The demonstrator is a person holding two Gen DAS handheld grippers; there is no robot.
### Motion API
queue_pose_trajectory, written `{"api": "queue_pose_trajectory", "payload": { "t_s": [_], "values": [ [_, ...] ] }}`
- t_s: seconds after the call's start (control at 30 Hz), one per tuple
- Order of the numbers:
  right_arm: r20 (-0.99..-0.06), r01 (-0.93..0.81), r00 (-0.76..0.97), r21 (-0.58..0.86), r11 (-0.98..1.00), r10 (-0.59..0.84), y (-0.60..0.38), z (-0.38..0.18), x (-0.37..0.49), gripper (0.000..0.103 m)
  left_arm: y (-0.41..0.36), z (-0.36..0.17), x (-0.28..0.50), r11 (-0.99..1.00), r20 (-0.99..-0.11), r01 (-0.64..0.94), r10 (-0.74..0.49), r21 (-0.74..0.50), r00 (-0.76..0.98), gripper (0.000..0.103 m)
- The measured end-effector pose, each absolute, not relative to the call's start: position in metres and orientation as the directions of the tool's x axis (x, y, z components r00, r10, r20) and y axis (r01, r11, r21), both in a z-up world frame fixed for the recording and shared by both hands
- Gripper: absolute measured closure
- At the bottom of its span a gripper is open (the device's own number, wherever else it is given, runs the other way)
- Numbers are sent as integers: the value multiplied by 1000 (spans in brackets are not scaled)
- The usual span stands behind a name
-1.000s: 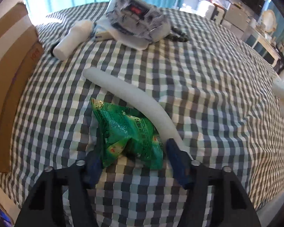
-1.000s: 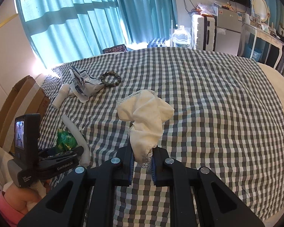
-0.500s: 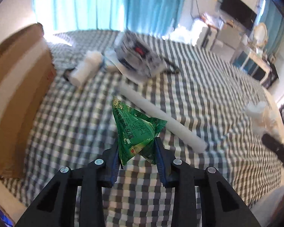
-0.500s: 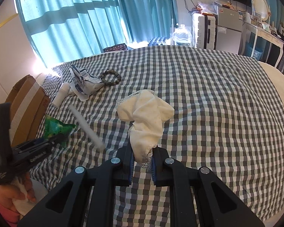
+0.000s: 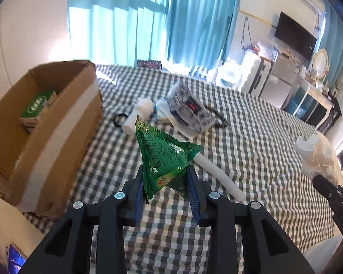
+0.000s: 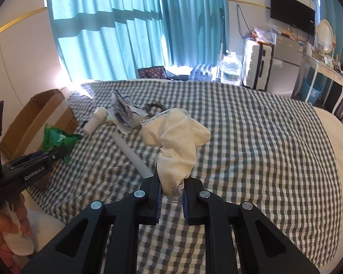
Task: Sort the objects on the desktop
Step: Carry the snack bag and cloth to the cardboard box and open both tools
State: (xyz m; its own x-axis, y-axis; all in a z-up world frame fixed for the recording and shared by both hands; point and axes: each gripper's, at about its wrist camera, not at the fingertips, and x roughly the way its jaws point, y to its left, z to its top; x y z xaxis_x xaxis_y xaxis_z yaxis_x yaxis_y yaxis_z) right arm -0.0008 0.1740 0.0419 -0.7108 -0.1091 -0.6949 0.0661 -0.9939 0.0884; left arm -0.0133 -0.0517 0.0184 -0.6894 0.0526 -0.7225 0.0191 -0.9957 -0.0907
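Cardboard box (image 5: 45, 123) now in view at left. Left gripper (image 5: 165, 183) has lifted the green snack packet (image 5: 164, 157) off the checkered bed (image 5: 251, 137), clamped between its fingers. Right gripper (image 6: 171, 190) still pinches the cream cloth (image 6: 178, 143), probably airborne.

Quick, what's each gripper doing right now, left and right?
Left gripper: shut on the green snack packet, lifted above the bed.
Right gripper: shut on the cream lace-edged cloth, held up.
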Motion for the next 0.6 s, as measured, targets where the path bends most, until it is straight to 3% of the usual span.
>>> {"api": "queue_pose_trajectory", "payload": {
  "t_s": [0.27, 0.6],
  "values": [
    [-637, 203, -742, 87, -975, -211, 110, 86, -8, 89, -100, 64, -5, -986, -663, 132, -33, -100, -748, 69],
    [-599, 415, -704, 91, -905, -383, -13, 118, -48, 89, -210, 93, 4, -906, -601, 355, -155, -229, -784, 69]
  ]
}}
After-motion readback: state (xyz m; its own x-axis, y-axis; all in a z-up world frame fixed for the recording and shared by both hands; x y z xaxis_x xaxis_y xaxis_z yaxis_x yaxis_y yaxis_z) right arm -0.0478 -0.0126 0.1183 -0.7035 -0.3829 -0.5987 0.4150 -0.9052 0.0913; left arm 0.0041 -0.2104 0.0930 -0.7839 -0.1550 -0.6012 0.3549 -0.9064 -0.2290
